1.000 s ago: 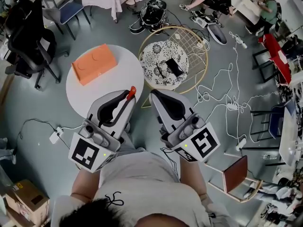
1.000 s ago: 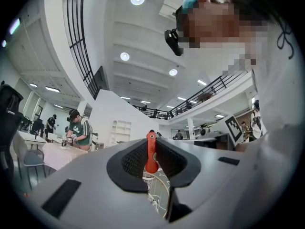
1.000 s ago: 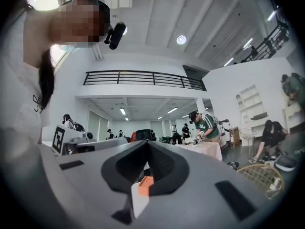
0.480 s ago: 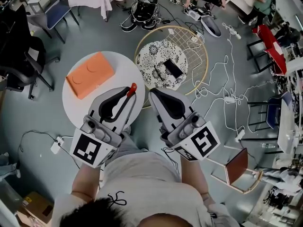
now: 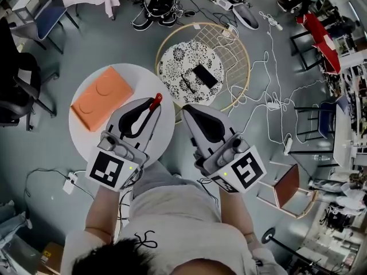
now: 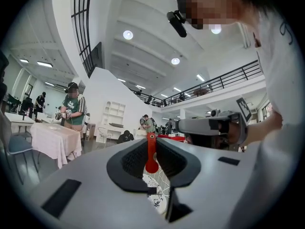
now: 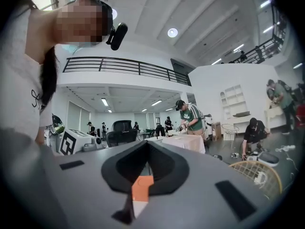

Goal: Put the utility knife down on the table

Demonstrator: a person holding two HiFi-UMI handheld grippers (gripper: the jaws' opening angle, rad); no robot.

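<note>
The utility knife (image 5: 155, 102) is held pinched between the black ribbed pads of the left gripper (image 5: 150, 112). Its slim red plastic body stands out past the jaw tips and is seen over the near edge of the round white table (image 5: 150, 79), not yet laid on it. The step in hand is judged to be the carry to the table. Next, a lowering is called for until the knife lies flat on the smooth top, then a parting of the jaws. A bare patch should be chosen clear of the flat orange box (image 5: 101, 98), whose top bears two shallow round marks. The right gripper (image 5: 187, 111) is drawn closed on nothing and is held just beside the left.
</note>
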